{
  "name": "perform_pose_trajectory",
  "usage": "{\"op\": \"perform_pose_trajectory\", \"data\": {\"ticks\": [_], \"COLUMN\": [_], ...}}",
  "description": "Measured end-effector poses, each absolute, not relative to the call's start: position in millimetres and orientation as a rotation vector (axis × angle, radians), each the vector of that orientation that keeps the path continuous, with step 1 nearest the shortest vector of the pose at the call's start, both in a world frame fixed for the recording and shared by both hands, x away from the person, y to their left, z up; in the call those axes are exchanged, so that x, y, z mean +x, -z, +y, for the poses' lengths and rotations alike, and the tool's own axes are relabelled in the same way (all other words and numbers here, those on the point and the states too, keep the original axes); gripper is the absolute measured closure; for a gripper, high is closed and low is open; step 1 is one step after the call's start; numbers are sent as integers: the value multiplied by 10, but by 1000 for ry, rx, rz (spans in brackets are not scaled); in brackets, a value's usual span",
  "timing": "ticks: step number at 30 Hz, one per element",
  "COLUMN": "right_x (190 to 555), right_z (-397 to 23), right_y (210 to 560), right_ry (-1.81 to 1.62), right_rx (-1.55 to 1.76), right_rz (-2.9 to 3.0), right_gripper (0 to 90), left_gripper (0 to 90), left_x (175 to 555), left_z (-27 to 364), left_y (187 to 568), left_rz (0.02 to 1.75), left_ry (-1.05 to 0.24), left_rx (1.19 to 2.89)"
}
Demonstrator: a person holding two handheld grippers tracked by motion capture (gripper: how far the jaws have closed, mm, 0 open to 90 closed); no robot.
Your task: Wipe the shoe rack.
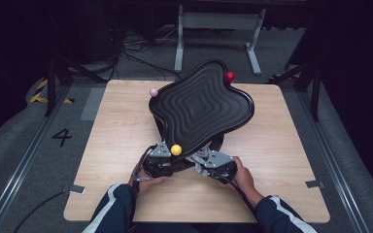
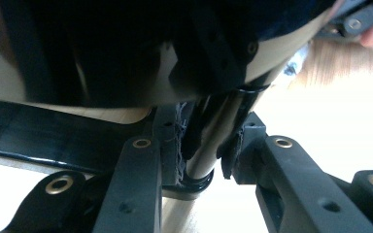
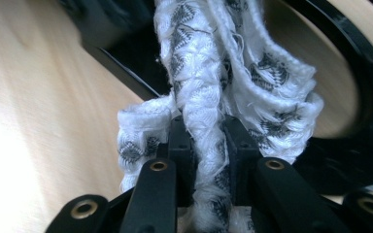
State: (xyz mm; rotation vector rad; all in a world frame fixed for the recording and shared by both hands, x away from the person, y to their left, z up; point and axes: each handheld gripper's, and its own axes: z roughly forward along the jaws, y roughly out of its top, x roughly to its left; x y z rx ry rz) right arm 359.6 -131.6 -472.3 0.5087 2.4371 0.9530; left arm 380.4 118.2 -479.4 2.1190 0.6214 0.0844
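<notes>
A black wavy tray [image 1: 201,104] sits tilted at the centre of the high view, over a wooden table [image 1: 111,145], with a pink ball [image 1: 153,91], a red ball [image 1: 229,76] and a yellow ball [image 1: 176,149] at its rim. Both grippers sit at the tray's lower edge, equally near. The left gripper [image 2: 201,160] clamps a shiny black bar [image 2: 209,145] beneath the tray. The right gripper [image 3: 206,145] view alone reveals its jaws pinching white woven cloth [image 3: 209,73].
</notes>
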Motion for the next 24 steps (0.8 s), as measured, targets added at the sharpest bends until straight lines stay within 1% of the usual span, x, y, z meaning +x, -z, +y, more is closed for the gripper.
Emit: {"op": "perform_pose_trajectory", "data": {"ticks": [4,10,20,24], "right_x": [3561,3499,3576,3635], "right_z": [-1236,-1131,-1275,-1401], "right_y": [4734,4755,4746,4741], "right_ry": [-1009,-980,-987,-992], "right_rx": [522,448,478,522], "right_rz": [2468,2459,2466,2465], "right_gripper": [773,775,780,780], "left_gripper": [708,708,710,709], "left_x": [3807,3804,3799,3798], "left_z": [1183,1182,1184,1184], "left_y": [4794,4793,4793,4793], "left_rz": [618,621,620,620], "left_ry": [-87,-85,-89,-89], "left_rx": [2119,2120,2121,2120]}}
